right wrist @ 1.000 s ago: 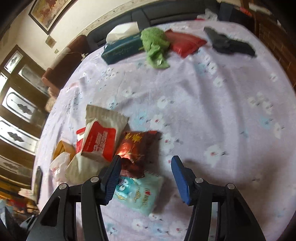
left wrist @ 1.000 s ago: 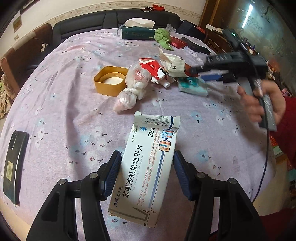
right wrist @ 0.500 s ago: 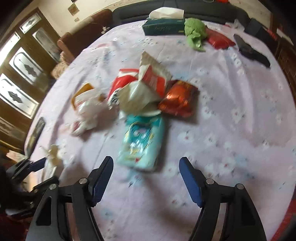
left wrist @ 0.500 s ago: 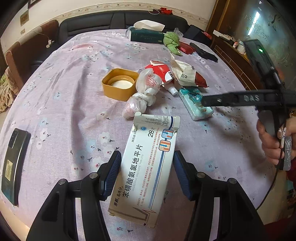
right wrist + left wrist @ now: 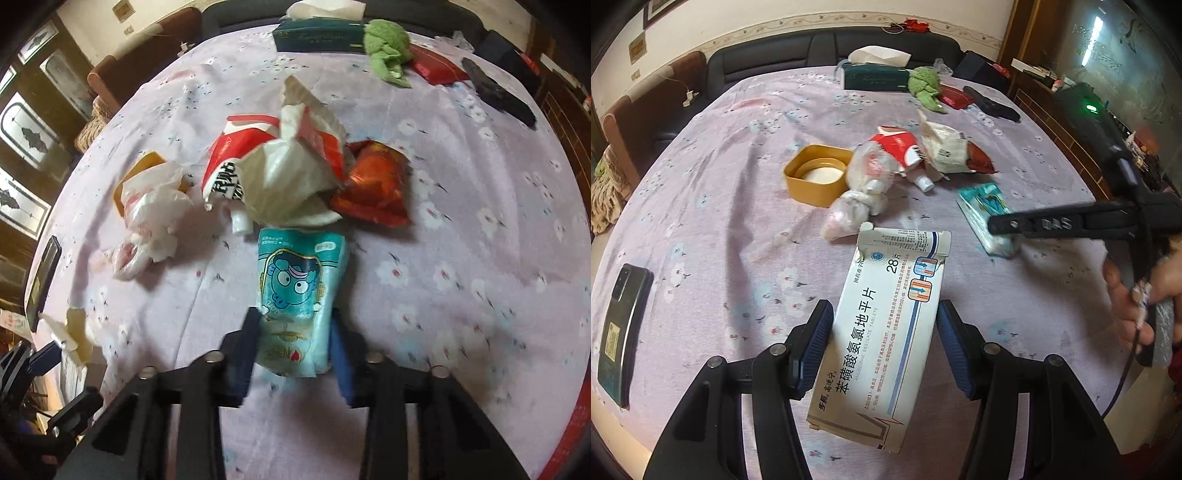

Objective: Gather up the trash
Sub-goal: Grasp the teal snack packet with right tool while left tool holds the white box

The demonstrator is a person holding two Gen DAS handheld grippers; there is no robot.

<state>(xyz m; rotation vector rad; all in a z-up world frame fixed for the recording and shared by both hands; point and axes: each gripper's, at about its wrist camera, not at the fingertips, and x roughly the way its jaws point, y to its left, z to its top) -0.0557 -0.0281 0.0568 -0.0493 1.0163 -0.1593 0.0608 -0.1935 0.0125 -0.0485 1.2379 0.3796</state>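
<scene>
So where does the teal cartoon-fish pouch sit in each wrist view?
Left wrist view: teal pouch lies right of centre on the tablecloth, the right gripper reaching over its near end.
Right wrist view: bottom centre, its near end between the gripper's fingers.
Shared landmark: the red foil snack bag, just beyond the pouch in both.
</scene>
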